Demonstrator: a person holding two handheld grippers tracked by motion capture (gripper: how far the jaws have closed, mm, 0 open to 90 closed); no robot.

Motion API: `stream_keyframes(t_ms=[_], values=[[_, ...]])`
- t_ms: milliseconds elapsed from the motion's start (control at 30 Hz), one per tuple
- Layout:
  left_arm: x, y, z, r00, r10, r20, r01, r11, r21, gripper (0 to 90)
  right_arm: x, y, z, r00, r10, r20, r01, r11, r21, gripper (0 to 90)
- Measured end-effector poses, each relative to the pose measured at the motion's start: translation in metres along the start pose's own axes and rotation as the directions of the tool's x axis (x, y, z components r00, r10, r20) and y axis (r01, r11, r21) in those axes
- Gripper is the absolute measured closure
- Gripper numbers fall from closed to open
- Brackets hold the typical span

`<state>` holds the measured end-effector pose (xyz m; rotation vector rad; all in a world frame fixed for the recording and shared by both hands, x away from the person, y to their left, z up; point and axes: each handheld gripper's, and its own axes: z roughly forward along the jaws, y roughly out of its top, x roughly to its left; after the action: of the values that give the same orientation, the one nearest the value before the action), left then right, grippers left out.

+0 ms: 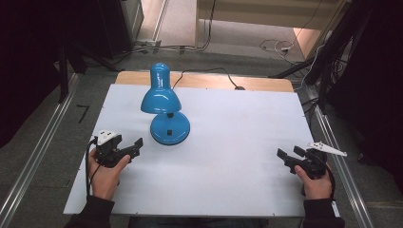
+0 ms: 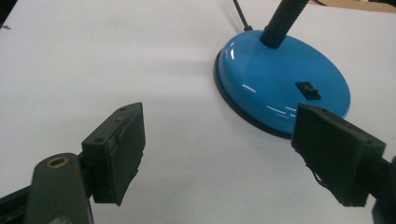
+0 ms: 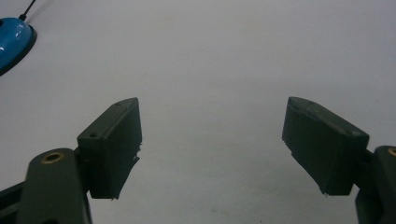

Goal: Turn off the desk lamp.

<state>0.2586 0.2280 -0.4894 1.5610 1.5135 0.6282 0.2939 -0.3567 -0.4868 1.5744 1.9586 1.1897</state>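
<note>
A blue desk lamp (image 1: 161, 95) stands on the white table (image 1: 228, 142), its shade bent over a round blue base (image 1: 170, 129) with a small black switch (image 2: 309, 90). My left gripper (image 1: 135, 145) rests low on the table just left of the base, jaws open and empty; in the left gripper view the base (image 2: 280, 79) lies just ahead of the right jaw. My right gripper (image 1: 287, 154) sits near the table's right edge, open with nothing between its jaws. A sliver of the lamp base (image 3: 11, 39) appears at the far left of the right gripper view.
The lamp's black cable (image 1: 204, 72) runs back over the table's far wooden edge (image 1: 266, 84). Metal rails (image 1: 38, 152) flank the table on both sides. Loose cables (image 1: 280, 46) lie on the floor beyond.
</note>
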Motion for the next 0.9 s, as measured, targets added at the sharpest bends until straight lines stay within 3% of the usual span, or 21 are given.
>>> stream_keyframes(t_ms=[900], values=[[0.010, -0.013, -0.023, 0.9999, -0.012, -0.008, 0.012, 0.9999, 0.000, 18.1, 0.000, 0.000, 0.000, 1.0000, -0.001, 0.003, 0.001, 1.000, 0.002, 18.6]])
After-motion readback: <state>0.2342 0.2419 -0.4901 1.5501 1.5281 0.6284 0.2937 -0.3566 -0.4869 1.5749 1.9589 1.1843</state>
